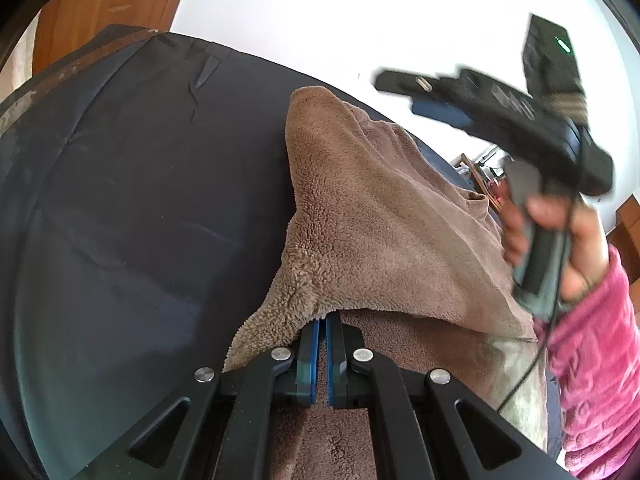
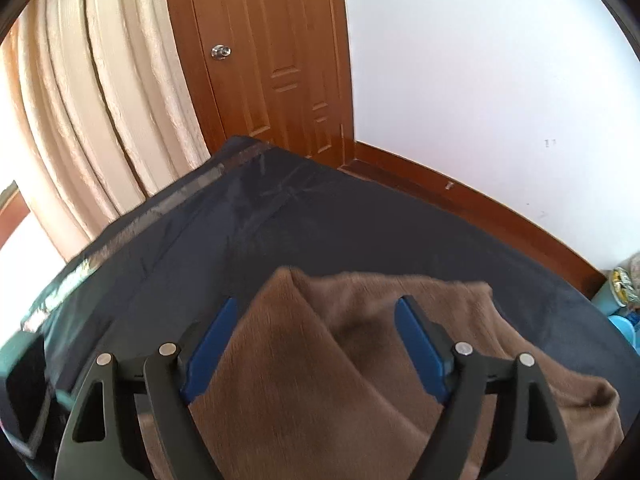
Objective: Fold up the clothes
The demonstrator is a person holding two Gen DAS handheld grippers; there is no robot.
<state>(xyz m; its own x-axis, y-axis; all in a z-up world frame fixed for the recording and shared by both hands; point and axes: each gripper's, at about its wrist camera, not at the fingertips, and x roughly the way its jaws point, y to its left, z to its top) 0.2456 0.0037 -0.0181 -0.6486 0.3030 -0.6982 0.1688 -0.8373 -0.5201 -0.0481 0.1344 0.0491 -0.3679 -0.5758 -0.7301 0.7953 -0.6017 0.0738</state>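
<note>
A brown fleece garment [image 1: 380, 220] lies on a dark navy cover [image 1: 140, 200]. My left gripper [image 1: 322, 320] is shut on the garment's near edge, and the cloth rises in a tent from its blue pads. A hand in a pink sleeve [image 1: 592, 340] holds my right gripper [image 1: 404, 98] blurred above the garment's far side, jaws apart. In the right wrist view the right gripper [image 2: 316, 304] is open. Its blue pads [image 2: 212, 348] stand wide over the brown garment [image 2: 320, 380], with nothing pressed between them.
The navy cover [image 2: 320, 220] runs to a taped edge at the far left. Beyond it are a wooden door [image 2: 276, 60], a cream curtain [image 2: 92, 100], a white wall and a wooden skirting board [image 2: 480, 208]. Blue and teal objects [image 2: 622, 320] sit at the right edge.
</note>
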